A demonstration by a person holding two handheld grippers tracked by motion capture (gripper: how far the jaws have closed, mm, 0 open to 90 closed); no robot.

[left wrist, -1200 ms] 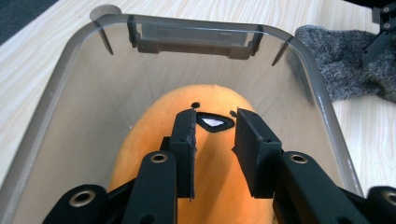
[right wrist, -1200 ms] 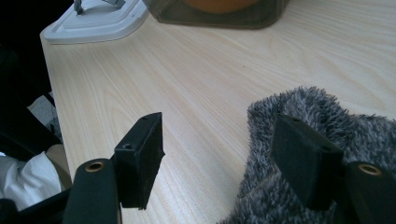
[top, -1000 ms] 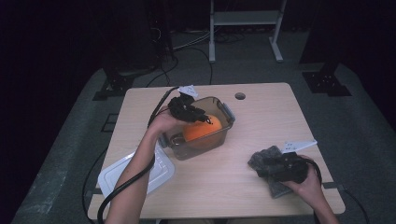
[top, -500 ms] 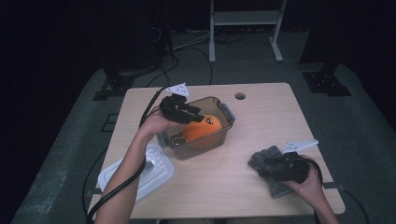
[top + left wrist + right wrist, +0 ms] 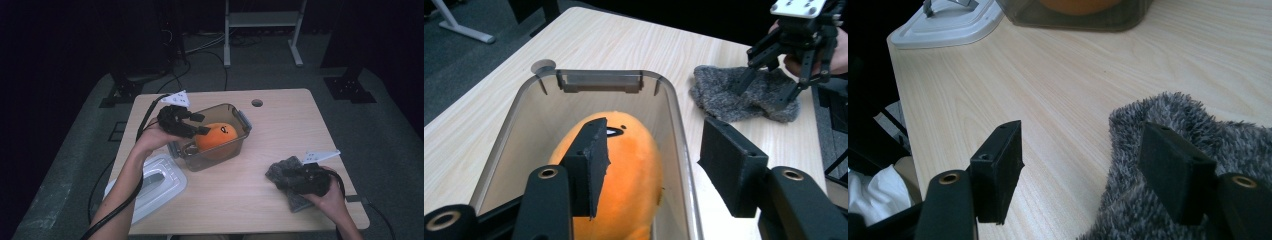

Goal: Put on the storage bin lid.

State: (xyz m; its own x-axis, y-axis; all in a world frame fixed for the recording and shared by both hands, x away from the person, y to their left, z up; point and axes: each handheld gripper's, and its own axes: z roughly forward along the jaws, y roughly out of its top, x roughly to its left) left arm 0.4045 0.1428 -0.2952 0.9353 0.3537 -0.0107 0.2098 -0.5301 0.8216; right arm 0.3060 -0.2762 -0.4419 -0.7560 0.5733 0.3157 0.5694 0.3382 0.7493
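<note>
**Plush toy boxed, lid and cloth left to do**

About midway, judging by the layout. Done: placed the round orange plush toy (image 5: pixel 216 136) with the small printed face inside the smoky clear plastic tub (image 5: pixel 215 162), near the middle of the pale wooden desk (image 5: pixel 300 120) and a little toward its left edge. Not yet done: fitting the whitish translucent plastic lid (image 5: pixel 157 182), flat at the near left corner and apart from the tub. Probably also left to handle: the grey fuzzy cloth (image 5: pixel 280 172), crumpled close to the near right corner.

Left tongs (image 5: pixel 197 124): above the left end of the tub, roughly half open, having just been opening. Gripping nothing, going by the left gripper view — one pad above the toy (image 5: pixel 624 170), the other outside the tub, straddling its rim (image 5: pixel 681 150) without pressing on it. Reads as a release, with the toy lying free on the tub floor.

Right tongs (image 5: pixel 295 176): down at the cloth by the near right corner, set fairly wide. Seen from the right gripper view, one pad over the cloth (image 5: pixel 1198 135), the other over bare wood beside its edge, pinching nothing. Looks poised for a grab rather than holding; cannot tell whether the tips actually touch the fabric.
</note>
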